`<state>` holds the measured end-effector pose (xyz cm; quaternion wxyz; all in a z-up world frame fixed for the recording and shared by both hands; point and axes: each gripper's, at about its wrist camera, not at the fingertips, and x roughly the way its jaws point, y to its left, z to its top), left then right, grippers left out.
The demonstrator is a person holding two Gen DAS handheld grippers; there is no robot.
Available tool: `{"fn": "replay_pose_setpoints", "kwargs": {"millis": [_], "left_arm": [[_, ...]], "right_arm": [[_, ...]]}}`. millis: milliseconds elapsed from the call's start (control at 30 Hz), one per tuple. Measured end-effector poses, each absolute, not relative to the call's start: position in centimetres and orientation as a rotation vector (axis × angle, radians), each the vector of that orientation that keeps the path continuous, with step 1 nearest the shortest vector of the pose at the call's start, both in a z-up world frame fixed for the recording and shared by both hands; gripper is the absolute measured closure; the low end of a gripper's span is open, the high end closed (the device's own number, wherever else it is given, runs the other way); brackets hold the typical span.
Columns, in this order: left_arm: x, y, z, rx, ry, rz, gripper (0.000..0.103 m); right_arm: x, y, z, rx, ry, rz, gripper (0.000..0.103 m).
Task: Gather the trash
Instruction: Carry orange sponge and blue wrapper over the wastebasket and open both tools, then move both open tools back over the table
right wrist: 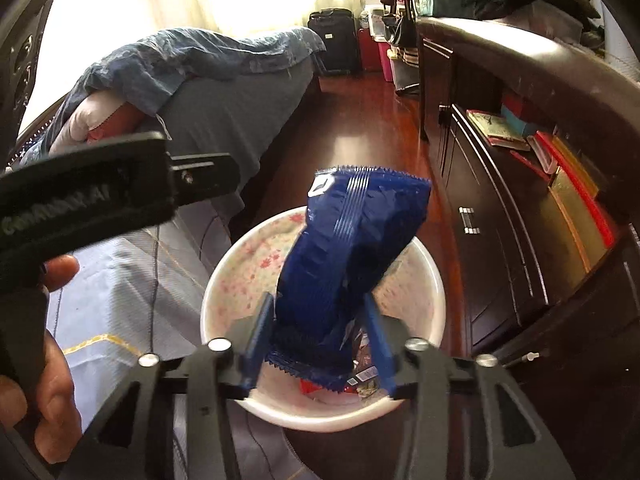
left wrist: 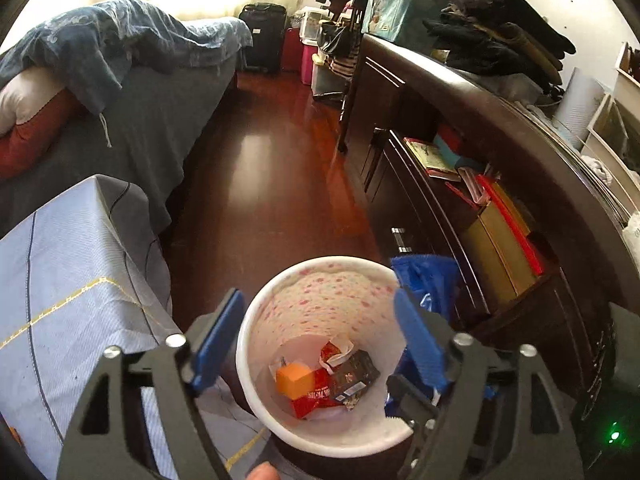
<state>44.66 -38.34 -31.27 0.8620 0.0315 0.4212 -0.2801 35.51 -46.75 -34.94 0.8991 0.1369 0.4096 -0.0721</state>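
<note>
The left gripper (left wrist: 320,344) hangs over the white trash bin (left wrist: 256,396), its blue fingers (left wrist: 218,344) spread wide and empty to either side of the opening, above an orange box (left wrist: 295,378), a red carton (left wrist: 316,400) and a dark packet (left wrist: 354,376) at the bottom. The right gripper (right wrist: 320,340) is over the same bin (right wrist: 434,304) with a blue snack bag (right wrist: 352,256) standing between its part-open fingers (right wrist: 260,336). Whether the pads still press the bag cannot be told.

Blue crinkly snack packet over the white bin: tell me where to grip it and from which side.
Grip the blue crinkly snack packet at its lower, narrower body just above the serrated bottom seal, pinching its flat faces from below, as the right gripper straddles it. It stands tilted upright over the white bin, top flaring wide.
</note>
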Motion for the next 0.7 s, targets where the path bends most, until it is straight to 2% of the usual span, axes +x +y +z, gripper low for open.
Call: {"fn": "replay_pose_setpoints", "kwargs": {"millis": [100,167,300,567,700], "left_arm": [[44.9,-37.8,-31.0,0.039,0.879,-0.587,0.018],[44.7,-37.2,-30.6,0.030,0.869,-0.581,0.015],[44.2,-35.8,-29.4,0.018,0.848,-0.563,0.015],[41.8,-30.5,-26.3,0.031,0.793,-0.434,0.011],[40.1,-26.8,-25.0,0.046,0.777,-0.354,0.010]], "right_arm": [[35.8,-46.8,-35.4,0.277,0.853,-0.162,0.047],[35.9,-46.9,-35.5,0.277,0.855,-0.165,0.047],[35.5,-46.2,-35.0,0.260,0.854,-0.168,0.044],[33.6,-42.9,-31.8,0.207,0.823,-0.150,0.030],[32.6,-40.7,-30.4,0.199,0.828,-0.119,0.027]]}}
